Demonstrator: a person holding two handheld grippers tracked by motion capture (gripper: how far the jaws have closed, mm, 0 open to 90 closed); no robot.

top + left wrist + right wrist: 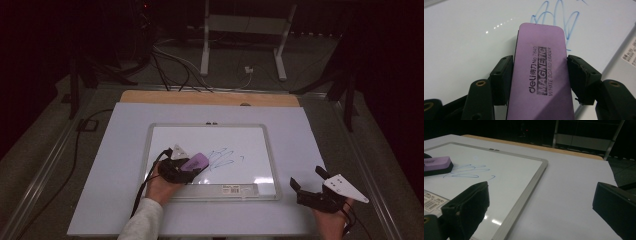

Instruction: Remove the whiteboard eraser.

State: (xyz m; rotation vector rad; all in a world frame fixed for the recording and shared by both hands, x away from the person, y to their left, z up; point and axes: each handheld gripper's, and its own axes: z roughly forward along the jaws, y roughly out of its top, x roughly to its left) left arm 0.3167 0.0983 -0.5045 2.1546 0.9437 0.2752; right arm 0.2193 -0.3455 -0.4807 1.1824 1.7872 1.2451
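Eraser clamped in the left claw (pixel 539 72), ready at the blue scribble

Low centre of the left gripper view, the purple eraser (pixel 541 75) sits pinched by its long sides — light, stiff-backed, felt underside hidden; beyond it the scribble (pixel 560 20) on the whiteboard (pixel 150 150), partly cut off. The right claw (pixel 308 181) gapes empty over the bench (pixel 300 130).

The room is dim, with black walls at the far side and both flanks. A grey carpeted floor (pixel 45 145) surrounds the work area. A flat white rectangular tabletop sheet (pixel 110 200) covers a light wooden table whose far edge (pixel 210 98) remains exposed. A white metal frame stand (pixel 242 37) occupies the far centre. Black and white cables (pixel 170 62) lie on the floor at the far left.
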